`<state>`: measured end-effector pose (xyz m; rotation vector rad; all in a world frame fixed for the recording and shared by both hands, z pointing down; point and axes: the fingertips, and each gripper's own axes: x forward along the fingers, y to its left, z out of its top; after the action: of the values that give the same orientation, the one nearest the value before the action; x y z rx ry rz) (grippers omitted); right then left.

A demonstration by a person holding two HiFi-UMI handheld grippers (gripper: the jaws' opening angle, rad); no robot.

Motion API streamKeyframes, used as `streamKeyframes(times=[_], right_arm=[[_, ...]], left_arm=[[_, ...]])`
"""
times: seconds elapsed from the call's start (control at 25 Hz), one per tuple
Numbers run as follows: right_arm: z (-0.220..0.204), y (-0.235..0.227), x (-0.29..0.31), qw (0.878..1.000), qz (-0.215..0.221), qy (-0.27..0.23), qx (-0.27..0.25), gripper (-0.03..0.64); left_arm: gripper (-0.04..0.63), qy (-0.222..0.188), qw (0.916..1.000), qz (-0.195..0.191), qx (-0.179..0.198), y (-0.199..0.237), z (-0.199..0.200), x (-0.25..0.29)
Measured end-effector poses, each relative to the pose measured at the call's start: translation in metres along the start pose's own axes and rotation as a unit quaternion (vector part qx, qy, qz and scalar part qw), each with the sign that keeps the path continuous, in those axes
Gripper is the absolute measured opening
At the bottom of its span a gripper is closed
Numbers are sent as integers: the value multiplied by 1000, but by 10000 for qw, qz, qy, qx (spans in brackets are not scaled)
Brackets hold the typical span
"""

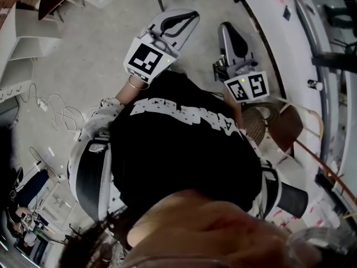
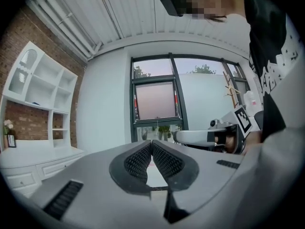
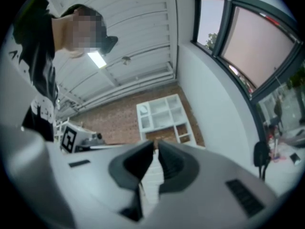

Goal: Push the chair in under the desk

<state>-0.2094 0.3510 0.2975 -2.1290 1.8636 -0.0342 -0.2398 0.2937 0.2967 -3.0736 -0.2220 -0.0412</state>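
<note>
With the left gripper [image 2: 151, 143] and the right gripper [image 3: 156, 146] both clenched on nothing and held out side by side before the person, the chair [image 1: 281, 127], brown-seated, stands at the person's right, near the white surface [image 1: 290, 43].

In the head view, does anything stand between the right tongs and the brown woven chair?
Nothing visible does. The brown woven chair stands close beside the right tongs, at the edge of the white desk. The tongs are shut, empty and point away from it.
</note>
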Motion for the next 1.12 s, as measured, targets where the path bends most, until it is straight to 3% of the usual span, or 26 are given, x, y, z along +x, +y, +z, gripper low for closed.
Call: streamKeyframes(times=[0.6, 1.12], right_arm=[[2, -30, -5, 9995, -297, 5, -53, 32], [0, -84, 38, 9988, -474, 104, -8, 32]], left_arm=[[35, -84, 9993, -365, -71, 0, -1, 39], [35, -23, 9986, -464, -264, 46, -13, 91]])
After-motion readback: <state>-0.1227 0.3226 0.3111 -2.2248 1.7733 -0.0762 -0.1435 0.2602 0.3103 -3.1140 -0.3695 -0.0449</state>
